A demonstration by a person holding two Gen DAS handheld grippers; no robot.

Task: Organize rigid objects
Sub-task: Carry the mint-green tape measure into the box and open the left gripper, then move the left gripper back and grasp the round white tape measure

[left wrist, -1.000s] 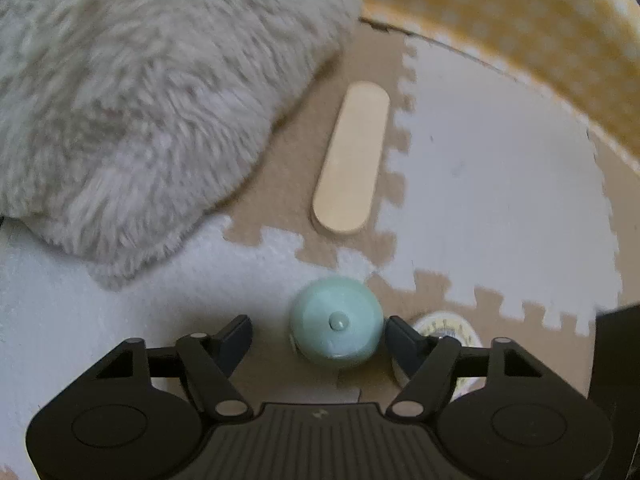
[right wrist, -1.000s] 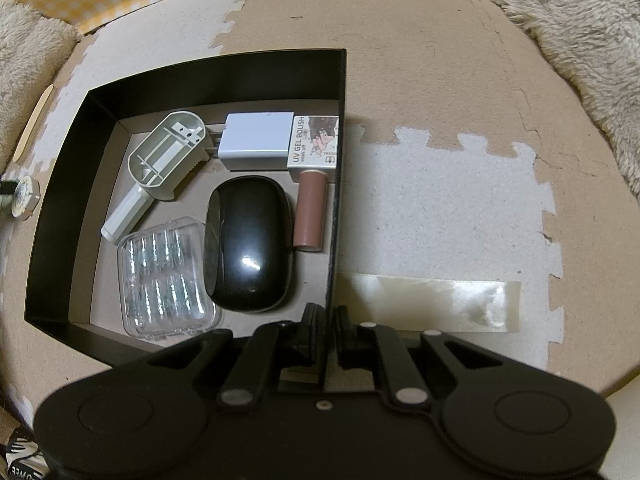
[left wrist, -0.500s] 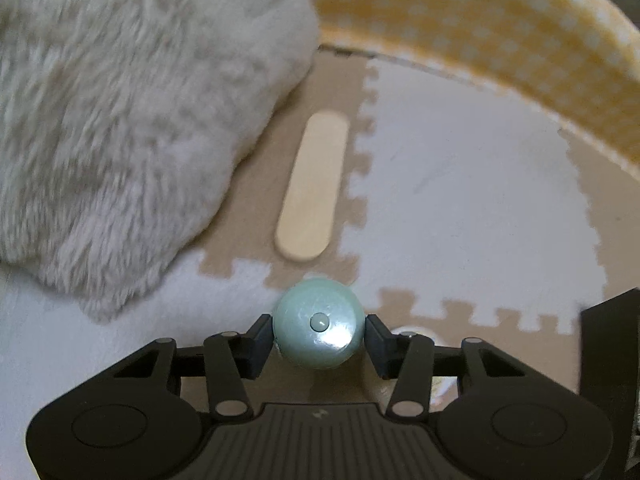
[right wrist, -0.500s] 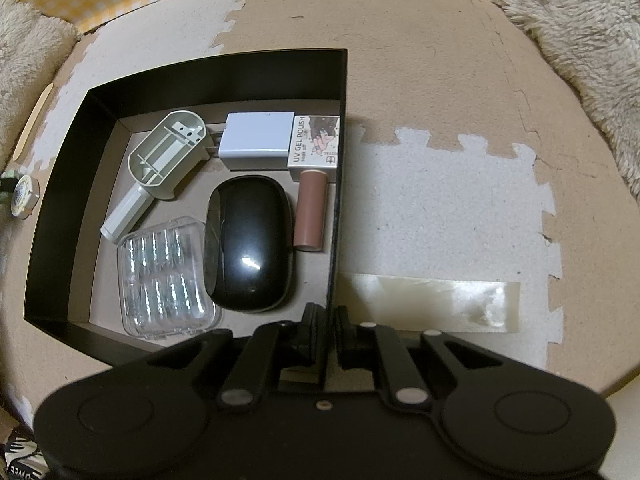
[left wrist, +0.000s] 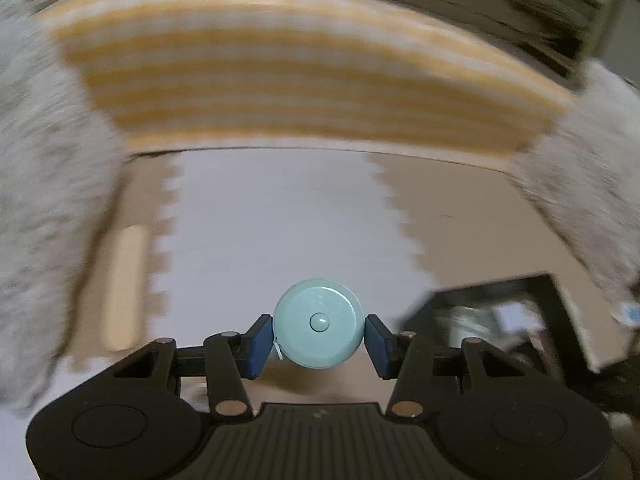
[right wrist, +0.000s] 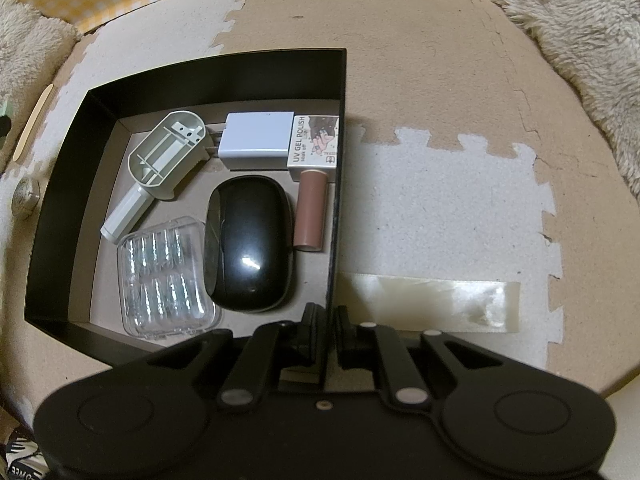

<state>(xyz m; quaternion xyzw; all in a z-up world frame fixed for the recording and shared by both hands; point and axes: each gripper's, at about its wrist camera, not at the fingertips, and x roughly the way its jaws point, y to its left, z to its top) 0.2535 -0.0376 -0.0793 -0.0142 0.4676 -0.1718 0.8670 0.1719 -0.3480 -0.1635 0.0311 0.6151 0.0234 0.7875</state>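
A mint-green round tape measure [left wrist: 319, 322] hangs above the foam mat, and my left gripper [left wrist: 319, 338] is shut on it, blue pads pressing its two sides. The left wrist view is motion-blurred. The black box [right wrist: 224, 76] holds a black mouse [right wrist: 248, 244], a white charger [right wrist: 258, 140], a UV gel polish carton [right wrist: 314, 140], a brown tube [right wrist: 309, 210], a clear case [right wrist: 166, 280] and a grey-green plastic piece [right wrist: 160, 160]. My right gripper [right wrist: 329, 320] is shut on the box's right wall near its front corner. The same box [left wrist: 560, 308] shows at the lower right of the left wrist view.
A wooden stick [right wrist: 34, 122] and a small round object [right wrist: 26, 200] lie left of the box. A pale ribbon strip [right wrist: 436, 302] lies right of it. Fluffy cushions [right wrist: 580, 32] and a yellow checked cloth [left wrist: 312, 72] border the mat.
The left gripper shut on the tape measure, lifted it off the mat and swung right, so the box came into its view. The right gripper and the box stayed still.
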